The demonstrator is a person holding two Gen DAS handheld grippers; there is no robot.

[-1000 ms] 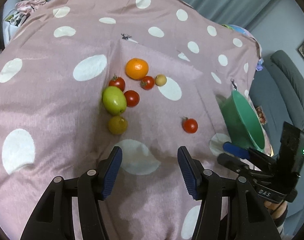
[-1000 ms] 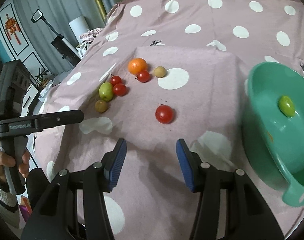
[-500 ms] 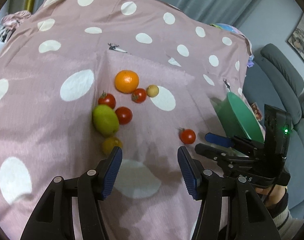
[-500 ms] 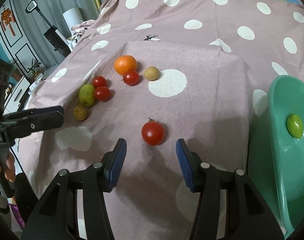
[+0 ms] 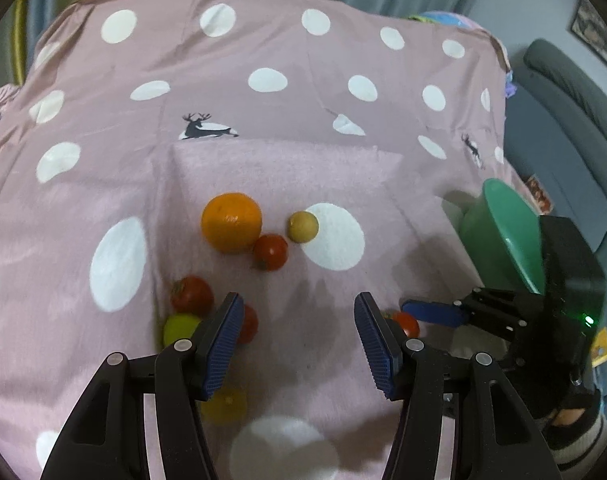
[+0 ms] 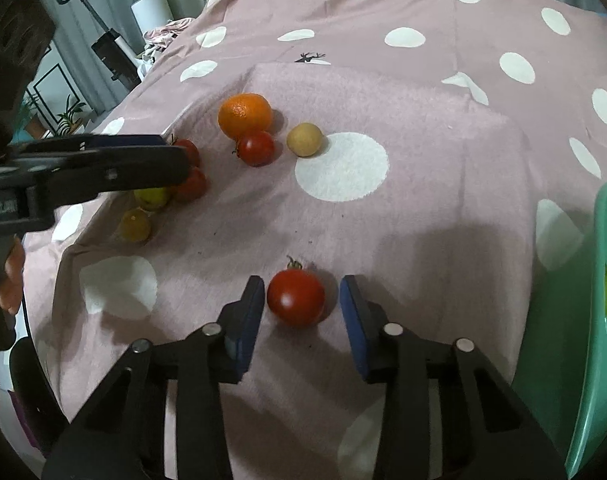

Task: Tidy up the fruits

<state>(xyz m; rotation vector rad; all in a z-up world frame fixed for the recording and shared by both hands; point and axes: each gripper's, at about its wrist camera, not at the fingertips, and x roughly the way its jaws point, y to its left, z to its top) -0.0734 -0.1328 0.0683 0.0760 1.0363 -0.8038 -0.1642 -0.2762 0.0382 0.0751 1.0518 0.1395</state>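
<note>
Since a second ago my right hand-held gripper [image 6: 299, 308] has dropped around the lone tomato [image 6: 296, 298] | jaws just narrowing, pads not yet touching | left hand-held gripper [image 5: 297, 330] half-open, empty | tomato on pink cloth [image 6: 423, 160] near green bowl [image 6: 595, 360]

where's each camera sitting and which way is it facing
Left wrist: on the left gripper, looking forward and down over the dotted cloth at the orange; its own open fingers show, with the right gripper and a sleeve at the right edge.
Right wrist: on the right gripper, looking down at a tomato between its fingers, which have just been closing, small gaps remaining; the left gripper and a hand show at left.
Shared: orange, green bowl, that tomato.
</note>
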